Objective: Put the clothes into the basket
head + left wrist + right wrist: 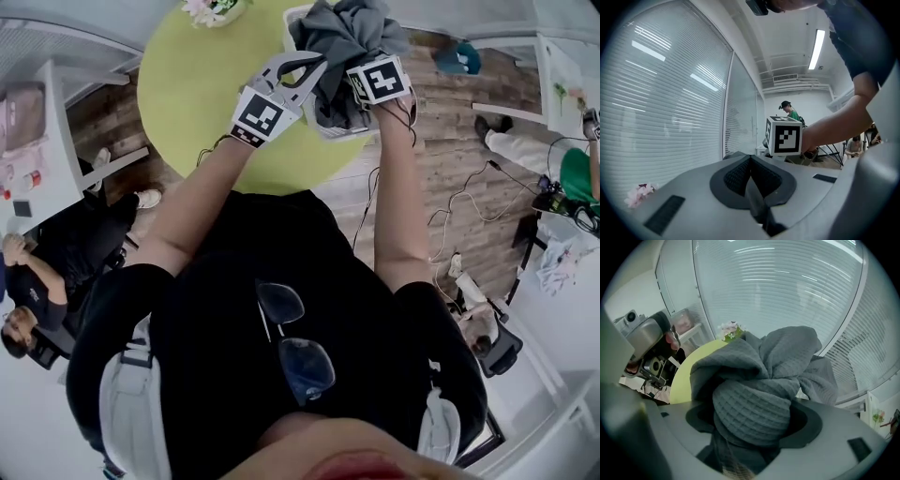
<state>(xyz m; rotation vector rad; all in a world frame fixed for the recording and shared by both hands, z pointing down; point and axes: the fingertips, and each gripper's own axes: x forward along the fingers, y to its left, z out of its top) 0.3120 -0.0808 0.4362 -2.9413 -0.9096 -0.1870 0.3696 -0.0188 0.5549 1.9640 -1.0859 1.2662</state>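
Note:
A grey waffle-knit garment hangs bunched over a white basket at the far edge of the round green table. My right gripper points steeply down and is shut on this garment, which fills its view and bulges between the jaws of the right gripper. My left gripper is just left of the basket, nearly level, with its pads together and nothing between them. In the left gripper view the left gripper faces window blinds, with the right gripper's marker cube ahead.
A pink flower bunch lies on the table's far side. People sit at the left beside a white shelf. Cables trail over the wooden floor at the right, near a teal object.

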